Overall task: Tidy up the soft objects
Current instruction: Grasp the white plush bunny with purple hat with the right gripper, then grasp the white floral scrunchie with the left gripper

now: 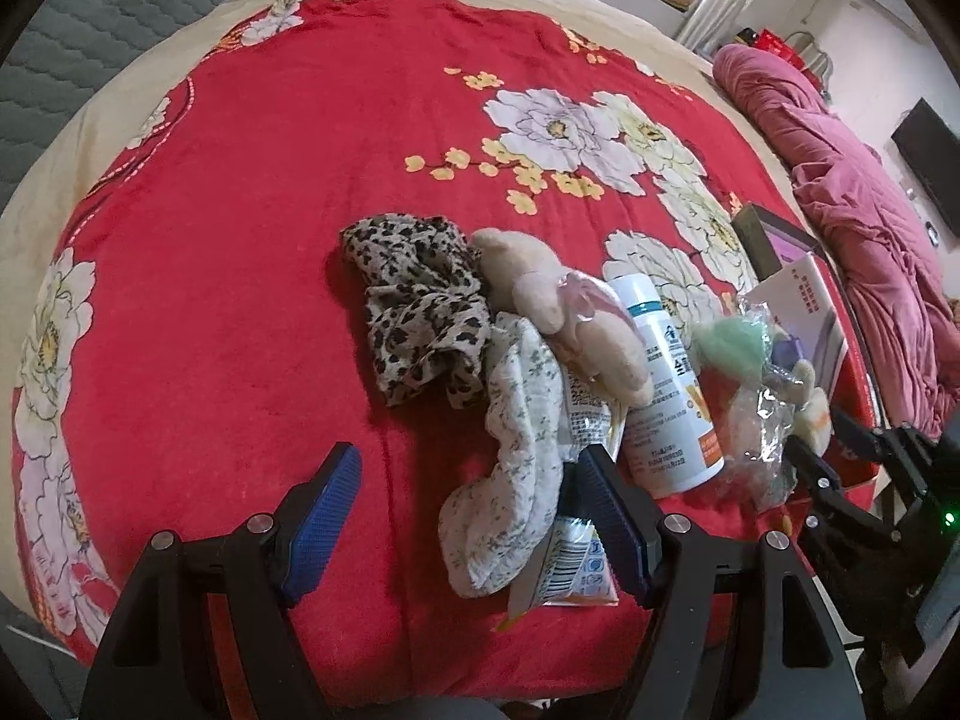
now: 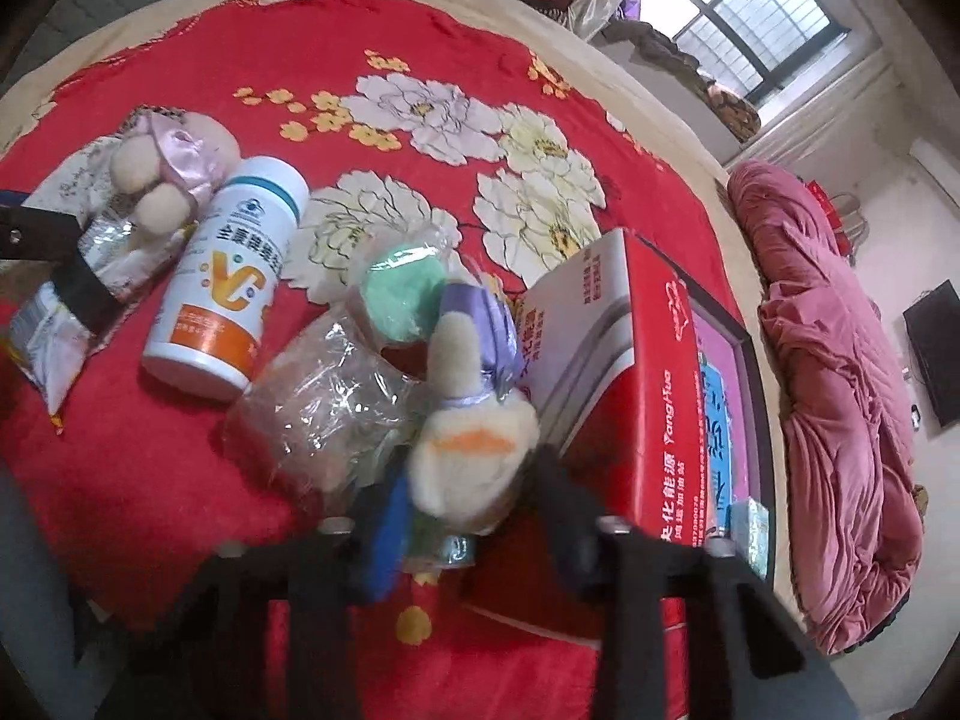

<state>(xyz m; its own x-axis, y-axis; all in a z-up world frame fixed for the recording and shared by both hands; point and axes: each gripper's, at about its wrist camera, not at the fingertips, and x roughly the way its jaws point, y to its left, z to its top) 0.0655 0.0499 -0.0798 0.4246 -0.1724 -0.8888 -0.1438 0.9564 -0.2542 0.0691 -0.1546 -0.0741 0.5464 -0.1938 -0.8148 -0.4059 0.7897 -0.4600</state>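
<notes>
On the red floral bed blanket (image 2: pixel 180 468), the right gripper (image 2: pixel 468 516) jaws clench a cream plush duck toy (image 2: pixel 474 450), while the left gripper (image 1: pixel 474 516) jaws gape around a white floral cloth (image 1: pixel 516 450).

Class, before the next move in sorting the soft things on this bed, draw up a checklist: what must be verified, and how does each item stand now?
1. Right gripper around the cream plush toy: ok; whether the pads press, cannot tell.
2. Toy free of the clear plastic bag beside it: cannot tell.
3. Left gripper open: ok, nothing between its pads.
4. Floral cloth within the left gripper's reach: ok, close ahead.
5. Hard items apart from the soft ones: not ok; white bottle and red box lie among them.
</notes>
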